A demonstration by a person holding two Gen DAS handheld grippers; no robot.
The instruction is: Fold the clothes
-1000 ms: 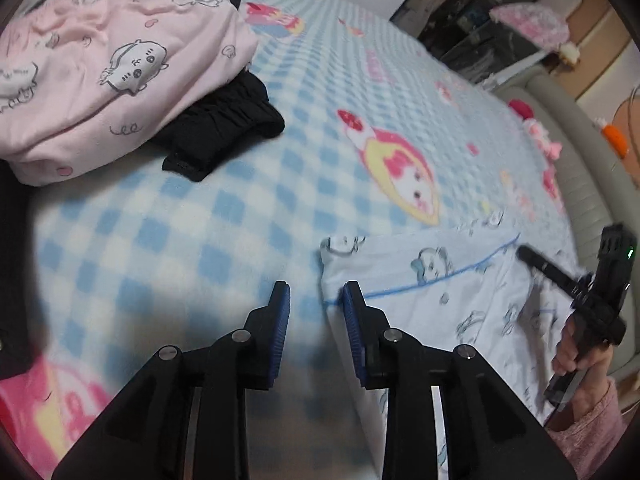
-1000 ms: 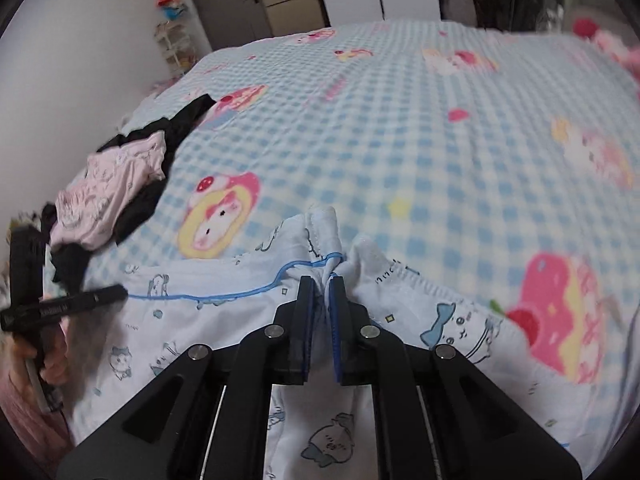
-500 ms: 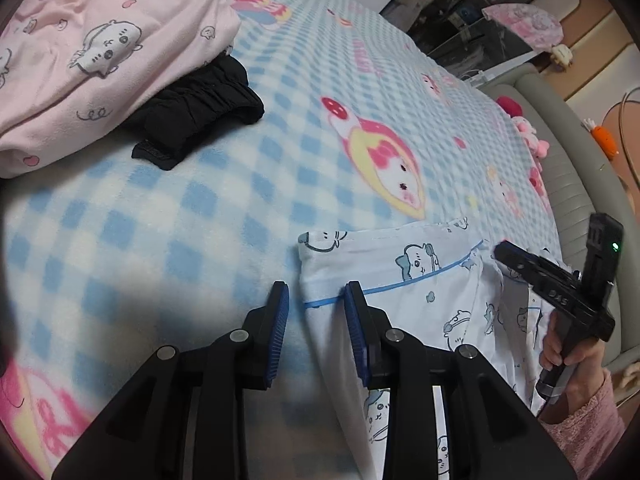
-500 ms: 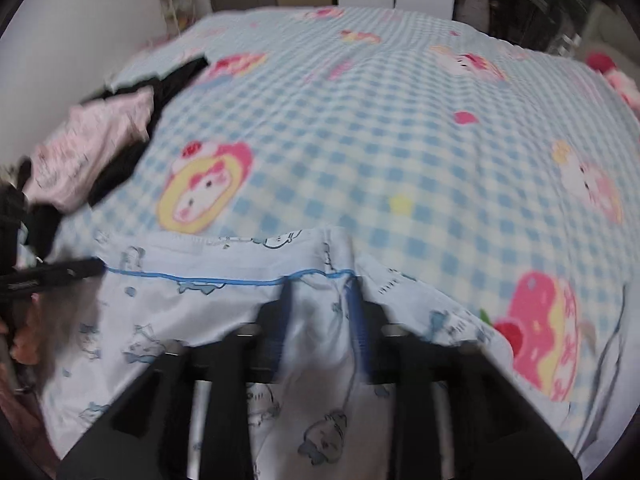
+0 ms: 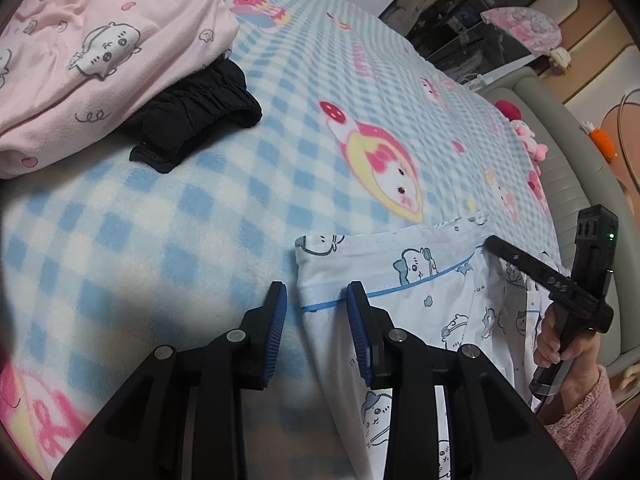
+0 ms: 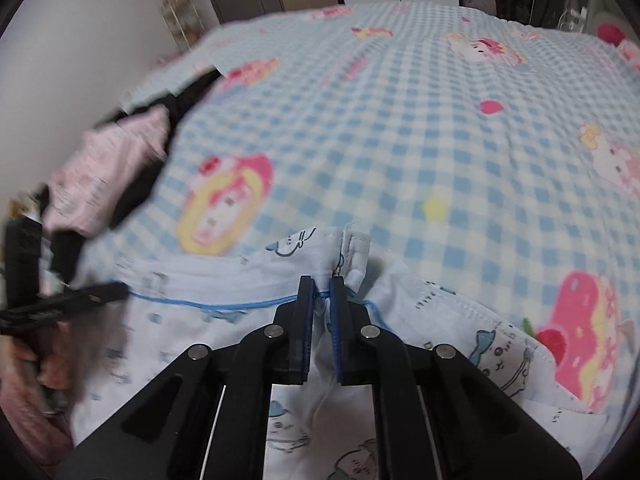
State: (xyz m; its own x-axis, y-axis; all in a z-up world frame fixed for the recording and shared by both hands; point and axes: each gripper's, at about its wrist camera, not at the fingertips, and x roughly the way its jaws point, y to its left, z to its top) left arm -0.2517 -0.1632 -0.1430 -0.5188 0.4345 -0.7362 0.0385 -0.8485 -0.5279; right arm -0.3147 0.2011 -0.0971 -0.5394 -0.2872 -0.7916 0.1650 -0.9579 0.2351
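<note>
A white garment with blue piping and cartoon prints [image 5: 420, 292] lies on the checked bed blanket. My left gripper [image 5: 316, 296] is open, its jaws standing either side of the garment's left corner edge. My right gripper [image 6: 321, 288] is shut on a bunched fold of the same garment [image 6: 224, 292] at the blue piping line. It also shows in the left wrist view [image 5: 560, 284], held by a hand at the garment's right side. The left gripper shows at the left edge of the right wrist view [image 6: 64, 304].
A folded pink printed garment [image 5: 92, 52] lies on a black garment [image 5: 192, 120] at the far left of the bed. The blue checked blanket [image 5: 140, 220] covers the bed. Grey padded bed edge [image 5: 572, 176] and plush toys [image 5: 528, 140] lie at right. Dark shelves [image 5: 472, 12] stand beyond.
My left gripper has moved right until the garment's corner sits between its open jaws. My right gripper, holding the fold, has drawn the garment's top edge out straighter.
</note>
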